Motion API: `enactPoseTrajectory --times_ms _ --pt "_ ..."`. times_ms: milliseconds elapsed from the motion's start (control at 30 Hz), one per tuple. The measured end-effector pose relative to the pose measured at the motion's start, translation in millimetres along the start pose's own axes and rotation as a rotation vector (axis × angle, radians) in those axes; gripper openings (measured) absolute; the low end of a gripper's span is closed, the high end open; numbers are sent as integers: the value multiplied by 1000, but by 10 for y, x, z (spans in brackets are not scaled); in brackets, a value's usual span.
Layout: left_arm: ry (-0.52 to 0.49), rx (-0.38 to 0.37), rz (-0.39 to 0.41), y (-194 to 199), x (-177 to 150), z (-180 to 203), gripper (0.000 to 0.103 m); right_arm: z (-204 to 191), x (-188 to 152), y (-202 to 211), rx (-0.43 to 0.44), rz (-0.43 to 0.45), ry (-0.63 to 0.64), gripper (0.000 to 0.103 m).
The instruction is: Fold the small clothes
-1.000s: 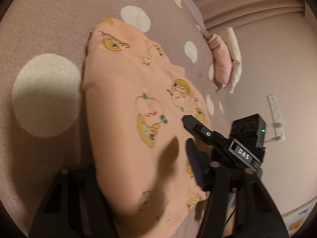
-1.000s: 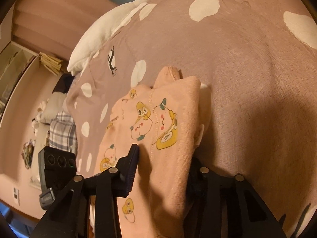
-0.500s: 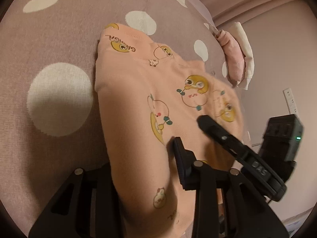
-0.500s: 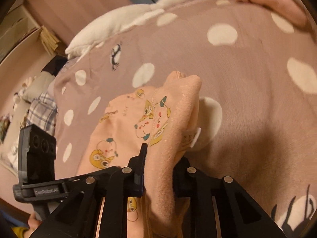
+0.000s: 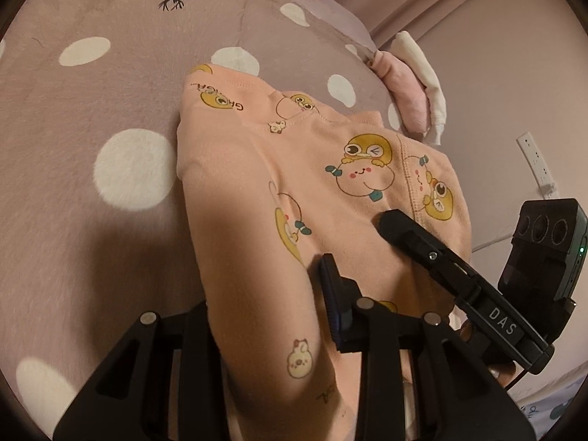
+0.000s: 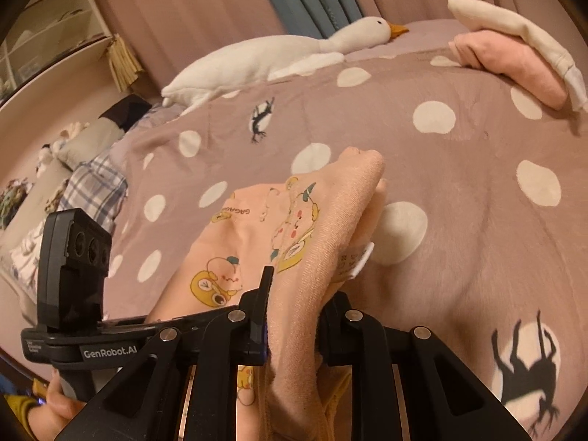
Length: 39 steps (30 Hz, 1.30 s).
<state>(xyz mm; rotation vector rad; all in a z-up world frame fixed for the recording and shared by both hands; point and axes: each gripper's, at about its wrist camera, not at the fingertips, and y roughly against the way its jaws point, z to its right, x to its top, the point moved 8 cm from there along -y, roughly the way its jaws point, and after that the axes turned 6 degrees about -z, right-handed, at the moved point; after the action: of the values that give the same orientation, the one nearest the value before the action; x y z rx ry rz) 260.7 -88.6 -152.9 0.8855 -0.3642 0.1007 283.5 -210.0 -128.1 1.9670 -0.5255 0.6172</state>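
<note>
A small peach garment (image 5: 286, 191) with cartoon duck prints is lifted off the mauve polka-dot bedspread (image 5: 92, 92). My left gripper (image 5: 268, 308) is shut on one near edge of it; the cloth hides the left finger. My right gripper (image 6: 294, 308) is shut on a thick folded bunch of the same garment (image 6: 316, 220), whose white care label (image 6: 352, 261) hangs at the right. The right gripper also shows in the left wrist view (image 5: 441, 257), close beside the left one.
A white plush goose (image 6: 275, 58) lies at the head of the bed. A pink and a white folded cloth (image 6: 514, 58) sit at the far right. A plaid cloth (image 6: 92, 191) lies at the left. A wall socket (image 5: 536, 161) is at the right.
Both grippers have closed on the garment's near edge and raised it, so the views tilted up towards the head of the bed. The cloth now hangs bunched between the jaws.
</note>
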Motion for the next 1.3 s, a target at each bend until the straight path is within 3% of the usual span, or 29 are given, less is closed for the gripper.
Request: enactPoseTrajectory --times_ms 367,733,1300 --pt "-22 36 32 433 -640 113 32 -446 -436 379 29 14 48 22" --pt "24 67 97 979 -1315 -19 32 -1010 -852 557 67 -14 145 21" --pt "57 144 196 1579 -1676 -371 34 -1680 -1052 427 139 -56 260 21"
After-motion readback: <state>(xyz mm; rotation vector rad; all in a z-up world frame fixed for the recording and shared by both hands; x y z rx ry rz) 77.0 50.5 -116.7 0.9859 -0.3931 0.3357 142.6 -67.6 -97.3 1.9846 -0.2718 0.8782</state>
